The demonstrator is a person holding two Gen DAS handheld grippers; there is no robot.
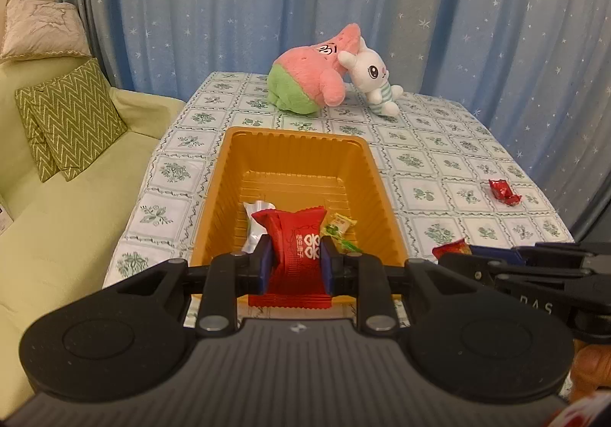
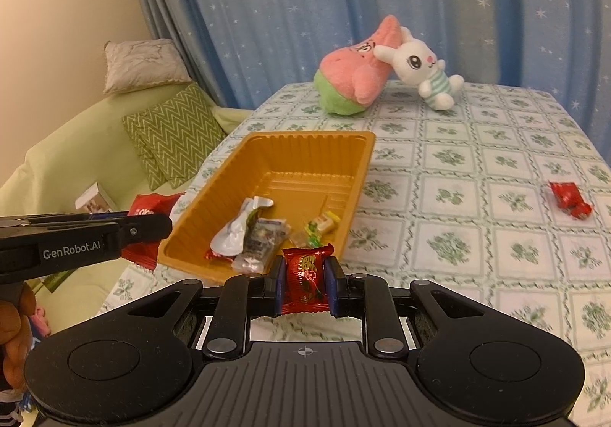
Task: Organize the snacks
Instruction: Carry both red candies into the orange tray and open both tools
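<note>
White lettering "GenRobot.AI" runs along the black plastic body of the left gripper (image 2: 82,232). The black plastic body of the right gripper (image 1: 496,255) shows the letters "DAS", the rest cut off. The print on the snack wrappers cannot be read.

One orange tray (image 2: 364,156); two plush toys (image 2: 355,79); three green cushions (image 2: 179,129).

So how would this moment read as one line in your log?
left gripper: holds red snack packet | right gripper: holds small red candy | orange tray: partly filled | one red candy on table
</note>
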